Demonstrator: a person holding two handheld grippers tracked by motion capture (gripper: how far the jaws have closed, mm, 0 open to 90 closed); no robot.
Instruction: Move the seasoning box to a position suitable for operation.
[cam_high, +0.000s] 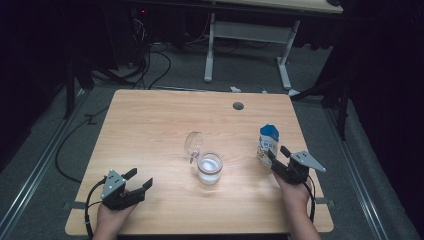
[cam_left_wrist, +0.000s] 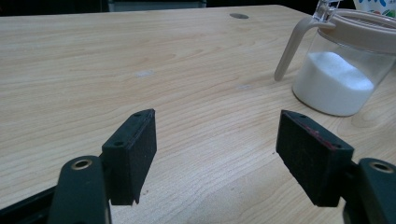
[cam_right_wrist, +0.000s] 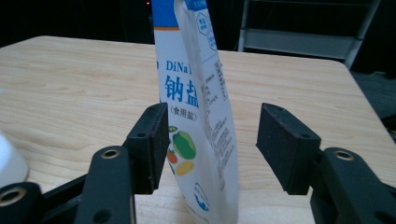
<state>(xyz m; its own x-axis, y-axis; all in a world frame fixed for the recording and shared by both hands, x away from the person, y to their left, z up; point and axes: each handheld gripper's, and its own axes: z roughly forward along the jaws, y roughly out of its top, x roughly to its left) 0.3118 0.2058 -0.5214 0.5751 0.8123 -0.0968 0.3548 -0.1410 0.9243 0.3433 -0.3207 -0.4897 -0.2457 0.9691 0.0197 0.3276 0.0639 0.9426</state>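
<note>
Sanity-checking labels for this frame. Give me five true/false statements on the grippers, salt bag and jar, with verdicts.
1. The right gripper is open, with the salt bag standing between its jaws. True.
2. The left gripper holds the jar's handle. False: it is open and holds nothing; the jar sits apart from it.
3. The jar's lid is tipped open. True.
4. The jar is empty. False: white granules fill its lower part.
5. The salt bag lies flat on the table. False: it stands upright near the right edge.
</note>
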